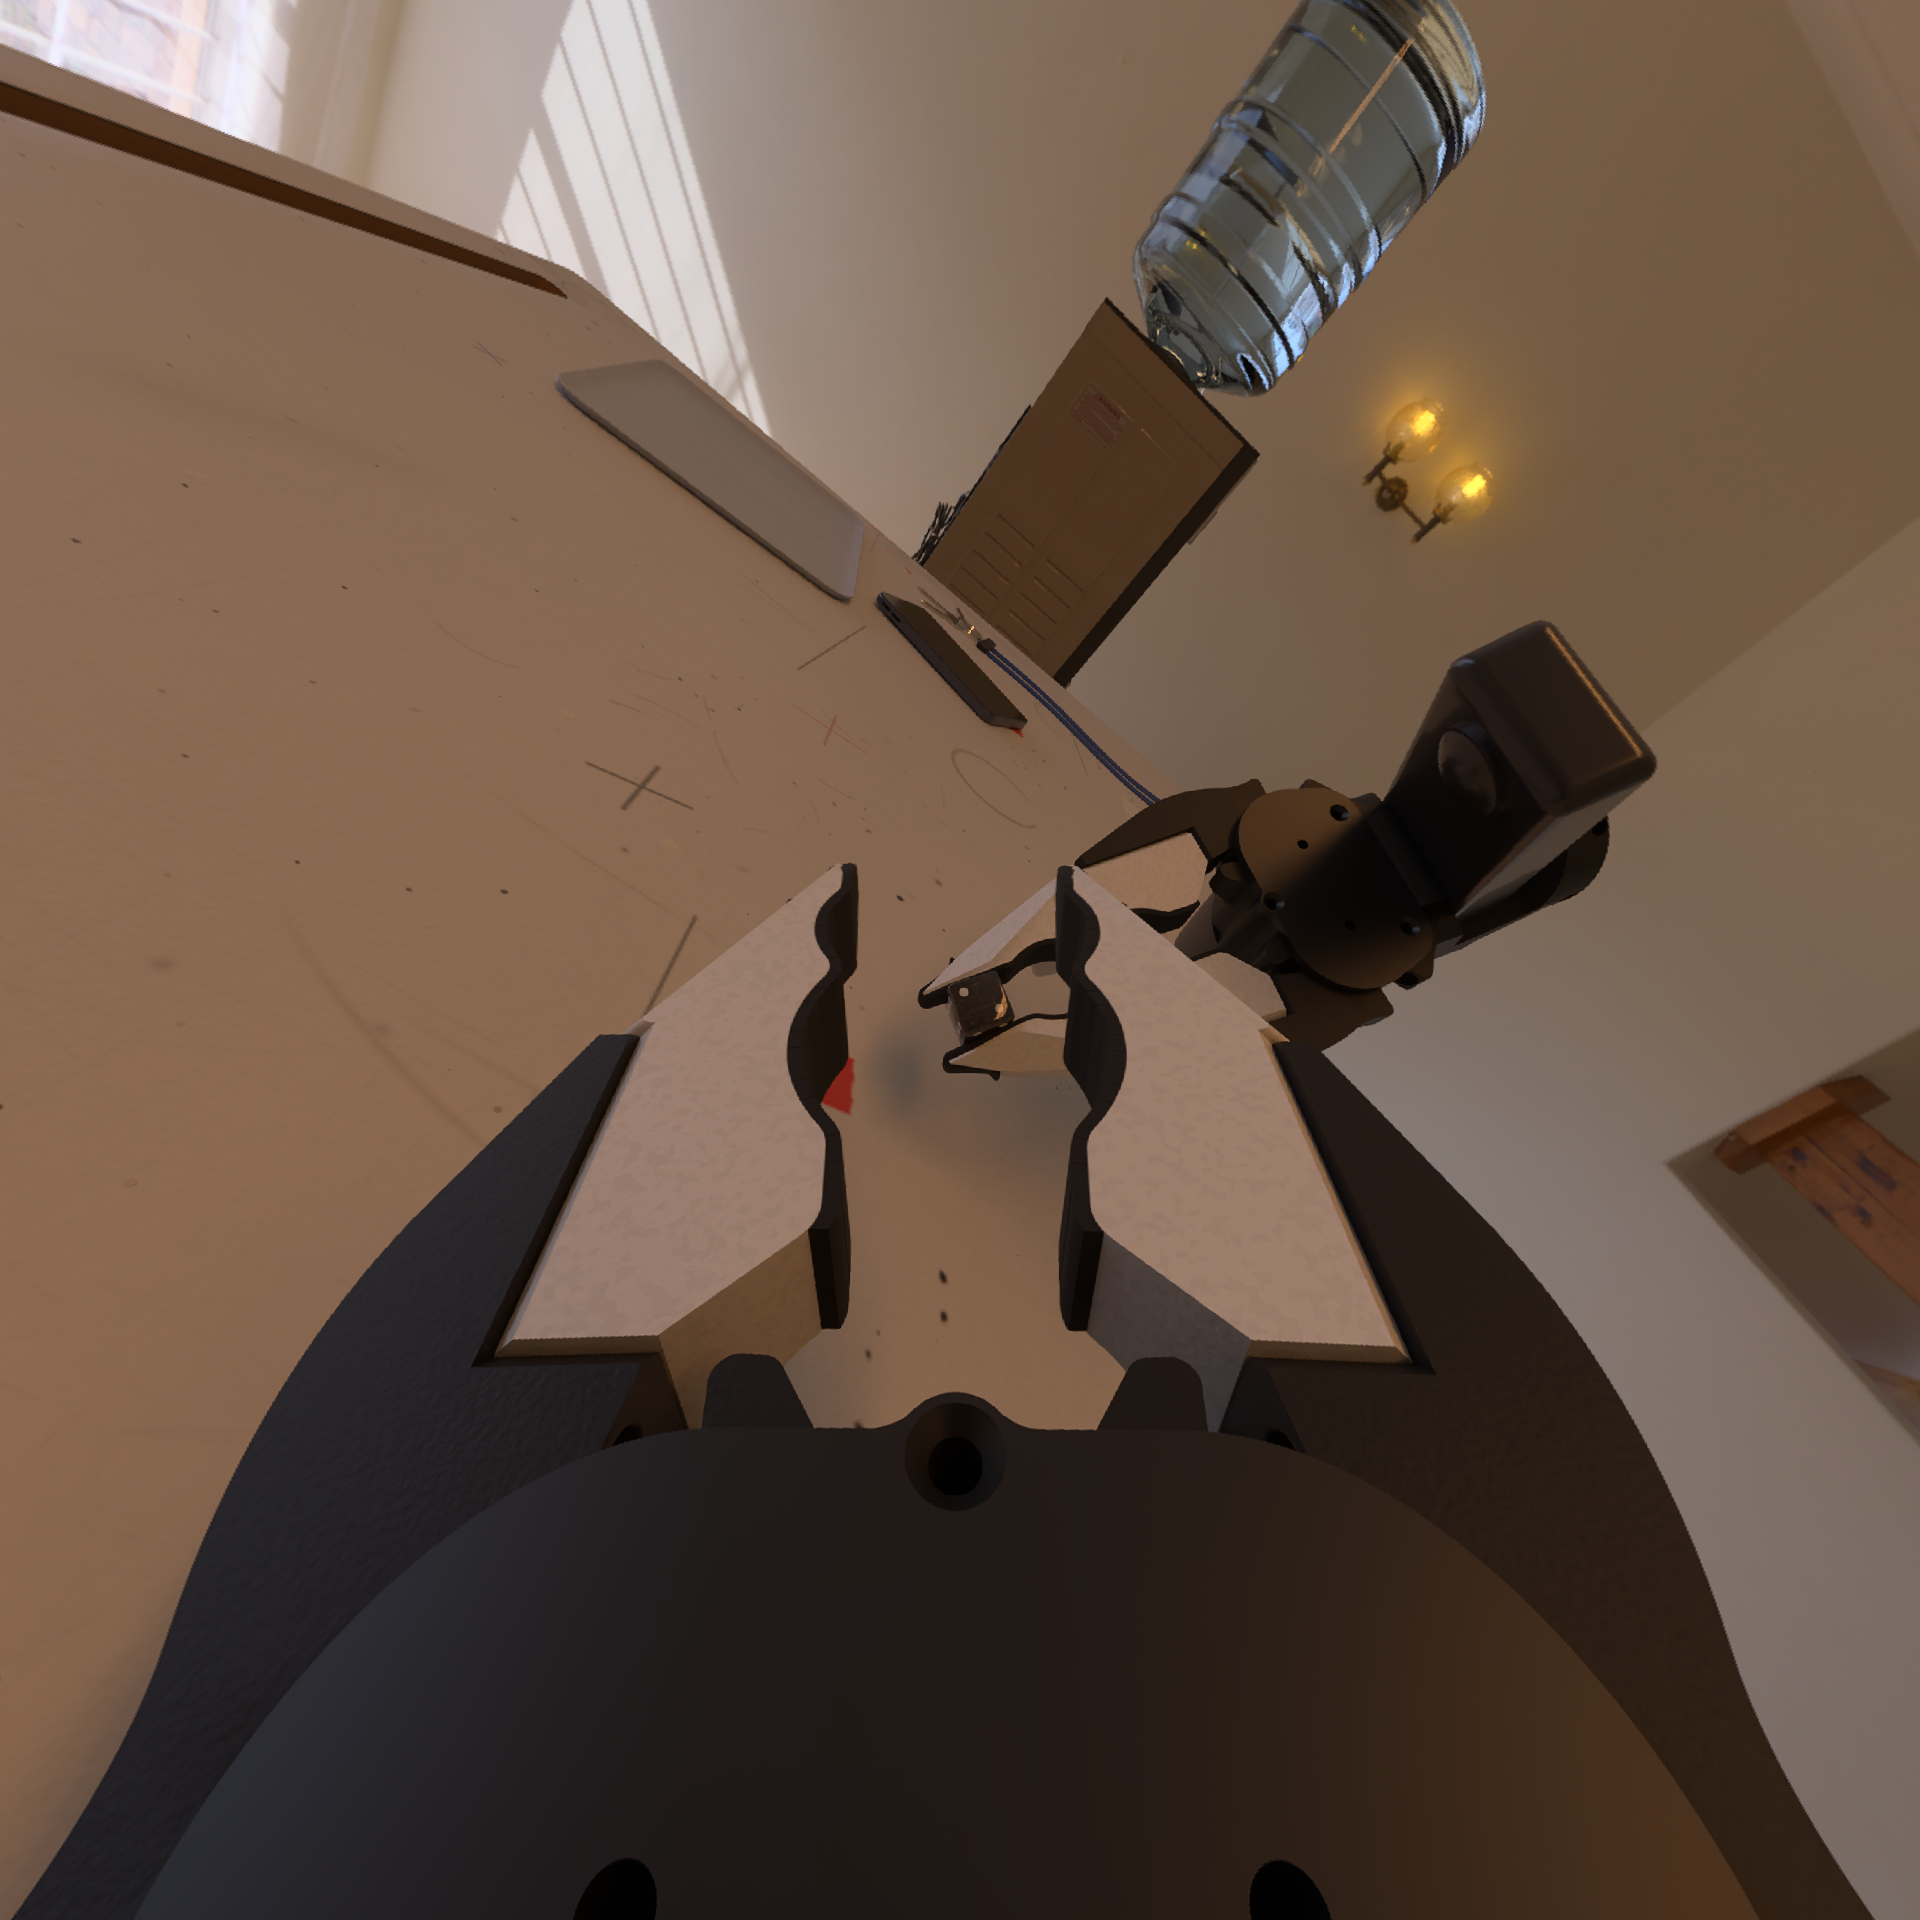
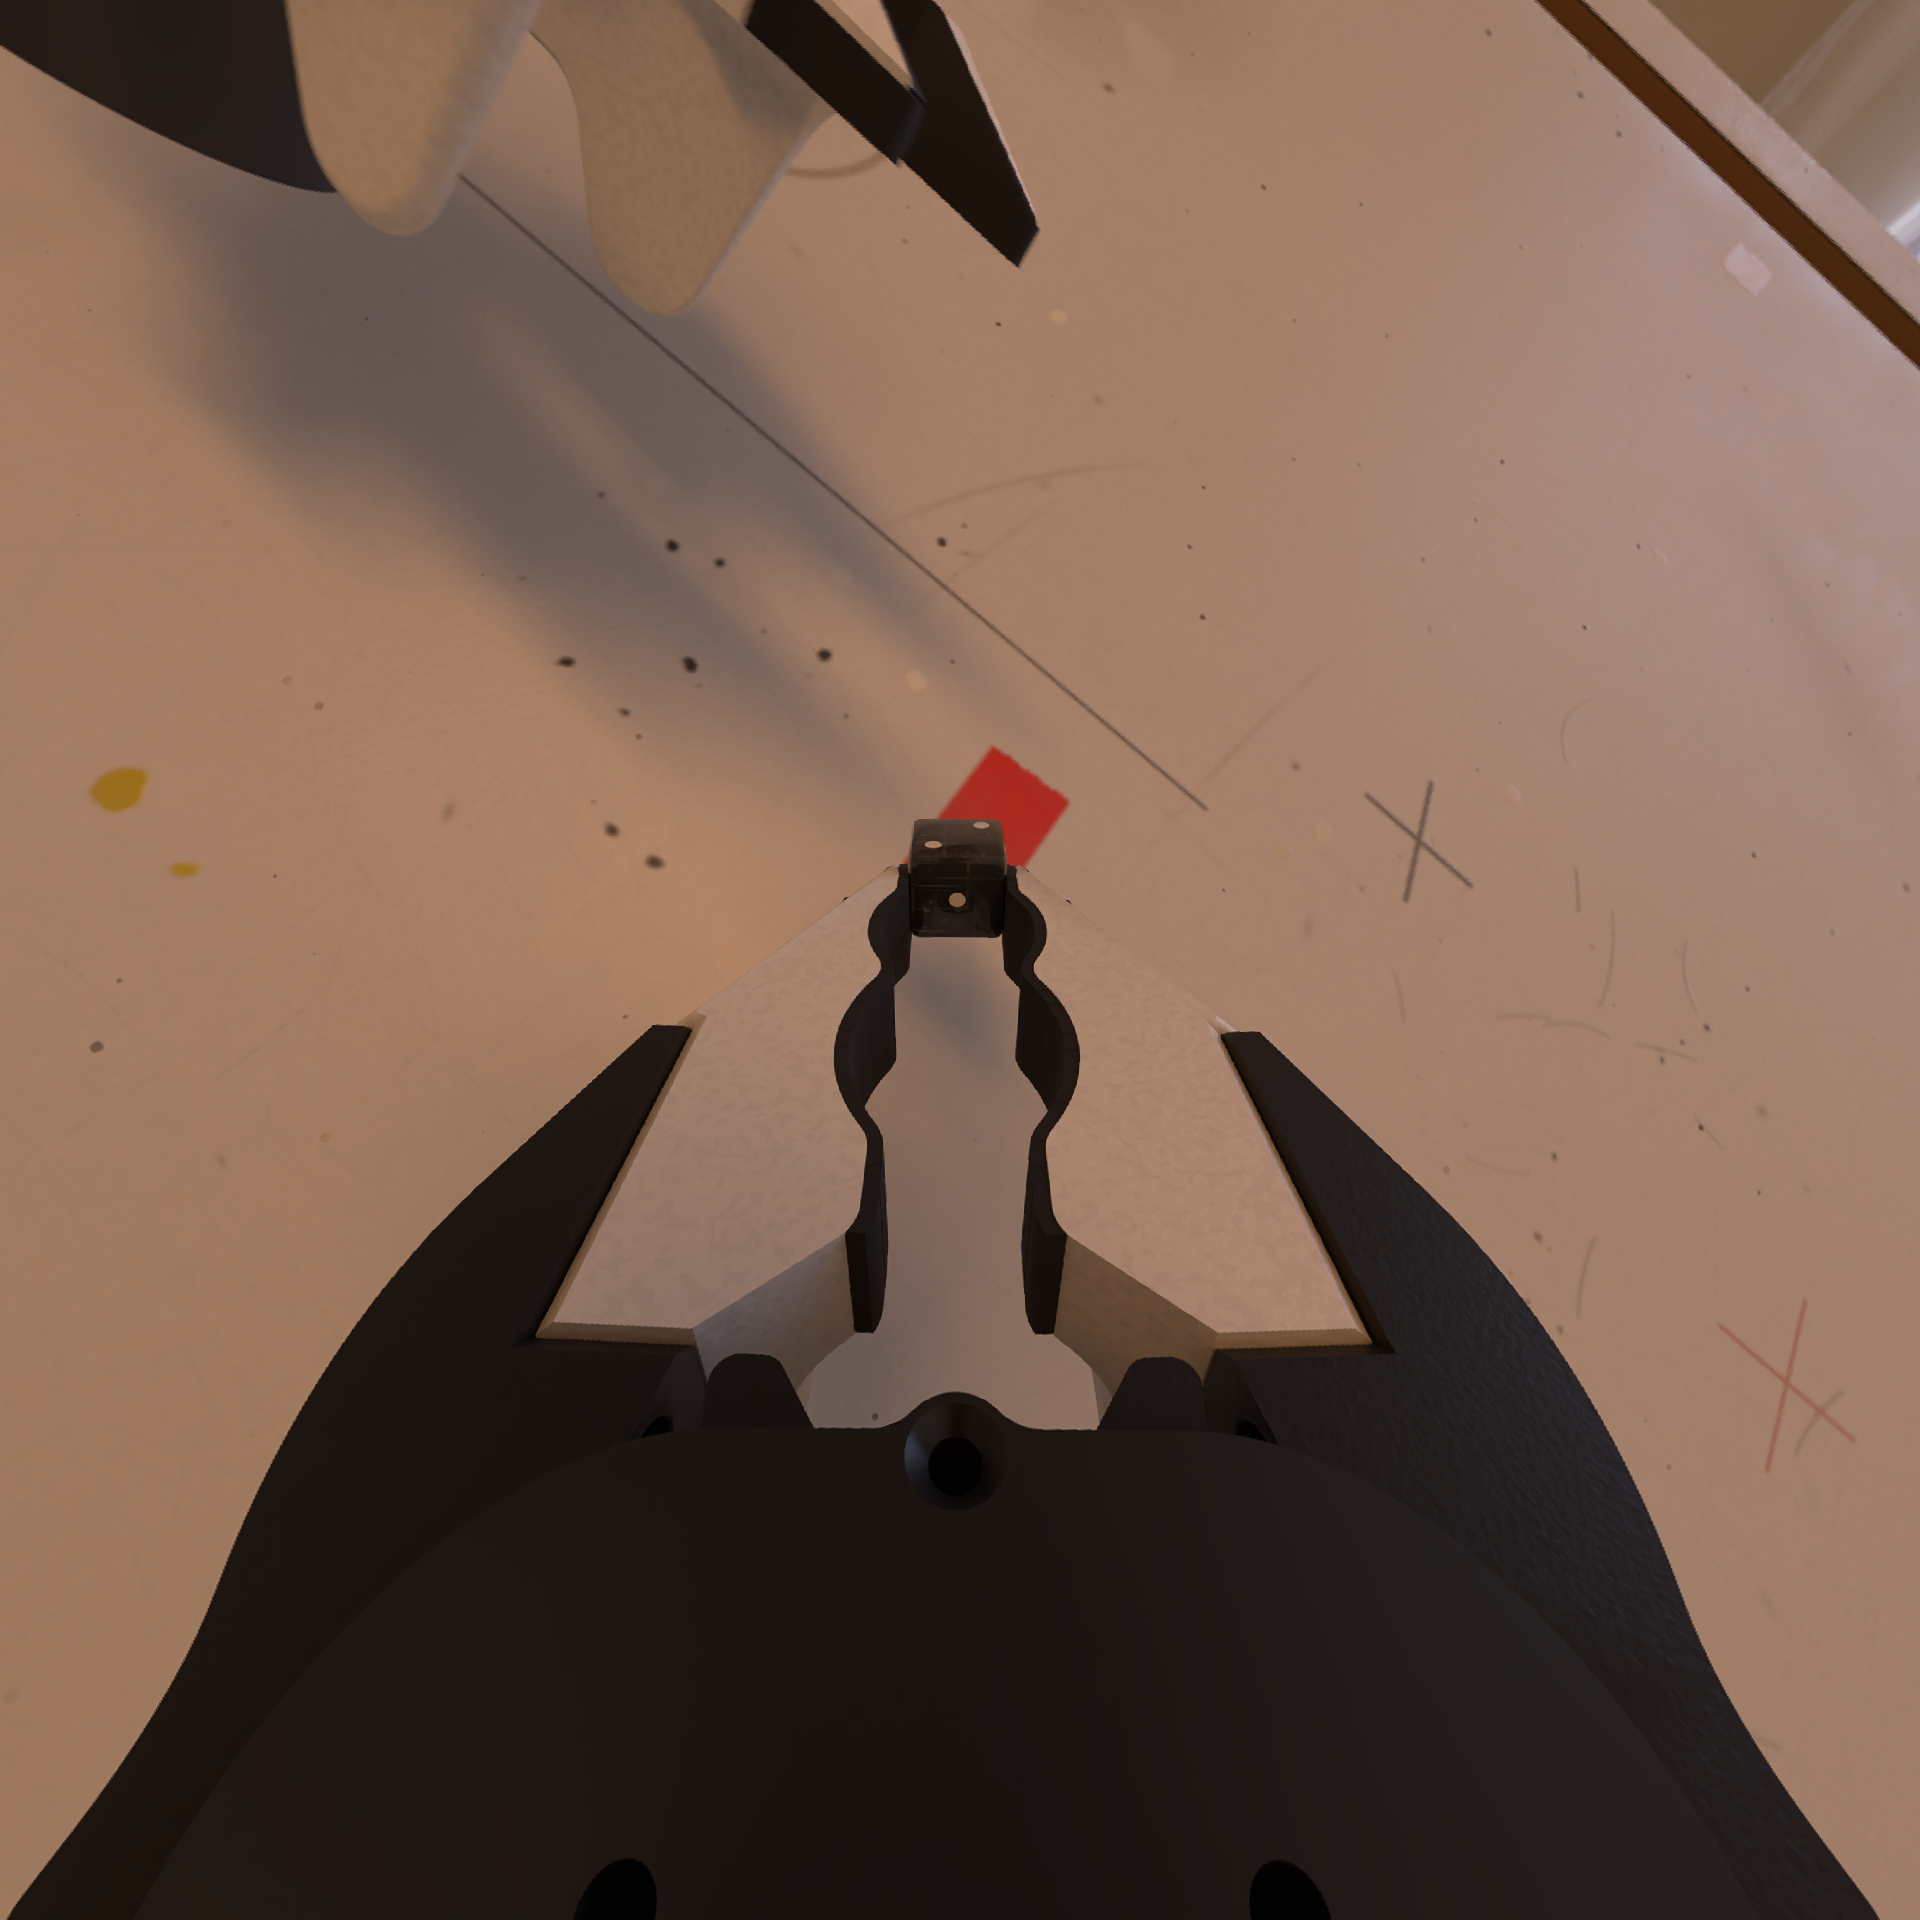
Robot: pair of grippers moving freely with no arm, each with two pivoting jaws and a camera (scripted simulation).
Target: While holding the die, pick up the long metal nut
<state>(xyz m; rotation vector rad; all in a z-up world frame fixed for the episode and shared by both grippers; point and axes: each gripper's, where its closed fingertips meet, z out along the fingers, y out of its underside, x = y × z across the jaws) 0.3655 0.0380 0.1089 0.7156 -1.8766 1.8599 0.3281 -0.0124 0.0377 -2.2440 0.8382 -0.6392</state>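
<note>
Left wrist view: left hand-held gripper (image 1: 956,904), white-padded fingers apart and empty, poised low over the scuffed beige surface (image 1: 312,727); small red rectangular patch (image 1: 840,1086) partly hidden by its left finger; right hand-held gripper (image 1: 971,1023) beyond, clamped on the small dark translucent die (image 1: 977,1006), likely kept raised to free the other for picking.
Right wrist view: die (image 2: 956,878) pinched at the fingertips of the right hand-held gripper (image 2: 956,894), above the red patch (image 2: 1013,795); long metal nut not visible in either view.

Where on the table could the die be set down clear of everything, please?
Bare table lies between the red patch and the brown edge strip. It is crowded near the die, where the left gripper hovers close.
</note>
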